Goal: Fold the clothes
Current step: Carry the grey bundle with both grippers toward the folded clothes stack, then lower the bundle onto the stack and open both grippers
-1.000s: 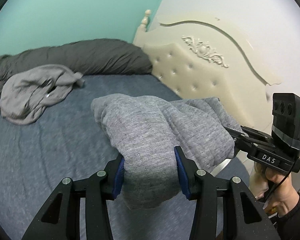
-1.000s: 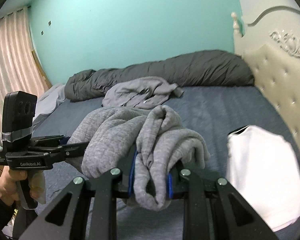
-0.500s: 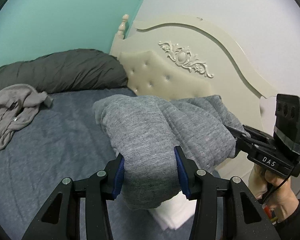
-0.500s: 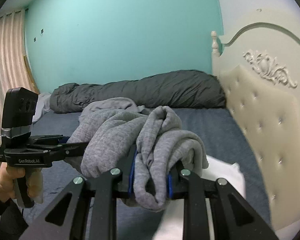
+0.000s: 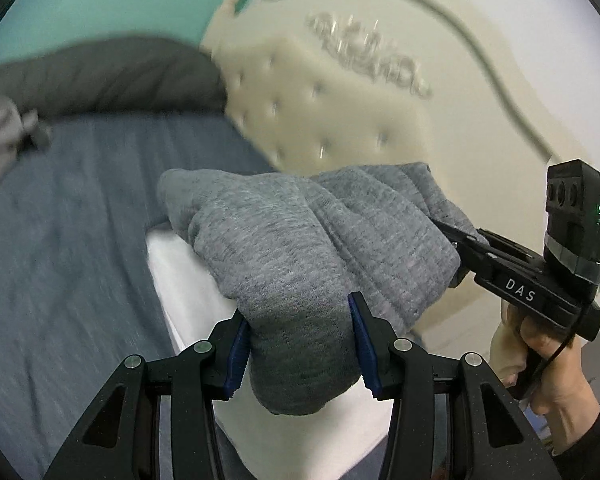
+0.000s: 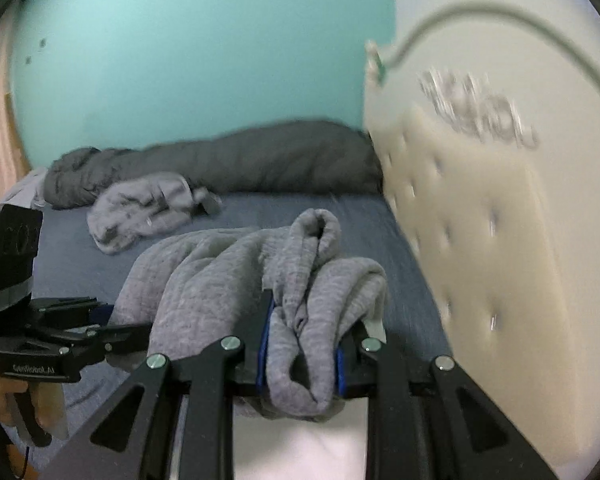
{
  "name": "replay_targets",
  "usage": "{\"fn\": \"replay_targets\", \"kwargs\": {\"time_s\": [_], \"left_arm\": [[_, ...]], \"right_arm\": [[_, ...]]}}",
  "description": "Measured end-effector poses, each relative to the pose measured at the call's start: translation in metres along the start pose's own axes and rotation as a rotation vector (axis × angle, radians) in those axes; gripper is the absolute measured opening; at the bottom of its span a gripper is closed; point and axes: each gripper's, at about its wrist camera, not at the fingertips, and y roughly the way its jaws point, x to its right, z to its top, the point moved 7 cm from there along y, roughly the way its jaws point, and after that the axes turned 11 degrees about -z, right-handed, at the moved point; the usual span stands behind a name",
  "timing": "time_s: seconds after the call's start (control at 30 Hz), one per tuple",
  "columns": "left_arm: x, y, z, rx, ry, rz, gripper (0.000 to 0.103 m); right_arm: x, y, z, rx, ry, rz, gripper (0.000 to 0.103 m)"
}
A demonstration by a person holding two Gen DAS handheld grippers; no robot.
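A folded heather-grey garment (image 5: 300, 248) hangs between both grippers above a folded white garment (image 5: 188, 280) on the blue bed. My left gripper (image 5: 300, 340) is shut on one end of the grey garment. My right gripper (image 6: 300, 352) is shut on the other end (image 6: 300, 320), bunched between its blue pads. In the left wrist view the right gripper's body (image 5: 532, 280) shows at the right, held by a hand (image 5: 548, 364). In the right wrist view the left gripper's body (image 6: 40, 340) shows at the left. The white garment (image 6: 300, 452) peeks below the right gripper.
A cream tufted headboard (image 5: 340, 92) stands close on the right. A dark grey duvet (image 6: 220, 160) lies rolled along the far edge of the bed (image 5: 60, 240). A crumpled light-grey garment (image 6: 140, 208) rests in front of it. Teal wall (image 6: 180, 40) behind.
Both grippers have carried the grey garment rightward toward the headboard and lower, so it now sits over the white folded garment. The grips have not changed.
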Motion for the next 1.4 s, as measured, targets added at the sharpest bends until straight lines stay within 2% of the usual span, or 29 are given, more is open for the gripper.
{"fn": "replay_targets", "kwargs": {"time_s": [0.13, 0.27, 0.6, 0.73, 0.83, 1.03, 1.13, 1.23, 1.3, 1.37, 1.4], "left_arm": [[0.000, 0.014, -0.032, -0.056, -0.013, -0.016, 0.050], [0.006, 0.012, -0.047, -0.077, -0.014, -0.030, 0.050], [0.005, -0.005, -0.067, -0.133, -0.076, -0.041, 0.050], [0.003, -0.005, -0.079, -0.161, -0.073, -0.042, 0.050], [-0.003, -0.002, -0.088, -0.184, -0.118, -0.060, 0.050], [-0.014, -0.012, -0.096, -0.201, -0.164, -0.110, 0.053], [-0.009, -0.029, -0.083, -0.162, -0.091, -0.064, 0.052], [-0.004, -0.047, -0.070, -0.123, -0.017, -0.018, 0.051], [0.000, -0.059, -0.062, -0.097, 0.032, 0.013, 0.051], [0.004, -0.069, -0.053, -0.074, 0.081, 0.041, 0.051], [0.009, -0.062, -0.049, -0.083, 0.106, 0.038, 0.051]], "right_arm": [[0.018, 0.029, -0.064, -0.142, 0.052, 0.012, 0.023], [0.025, 0.022, -0.093, -0.173, 0.095, 0.048, 0.024], [0.025, 0.006, -0.108, -0.271, 0.144, 0.105, 0.024], [0.026, 0.006, -0.125, -0.321, 0.181, 0.118, 0.024], [0.029, 0.006, -0.137, -0.341, 0.210, 0.132, 0.024], [0.042, 0.013, -0.172, -0.380, 0.344, 0.170, 0.027], [0.052, 0.013, -0.178, -0.369, 0.419, 0.187, 0.030], [0.067, 0.005, -0.174, -0.326, 0.439, 0.129, 0.035], [0.075, -0.006, -0.164, -0.271, 0.429, 0.073, 0.035], [0.072, -0.019, -0.145, -0.185, 0.367, 0.039, 0.035], [0.069, -0.023, -0.137, -0.152, 0.341, 0.029, 0.035]]}}
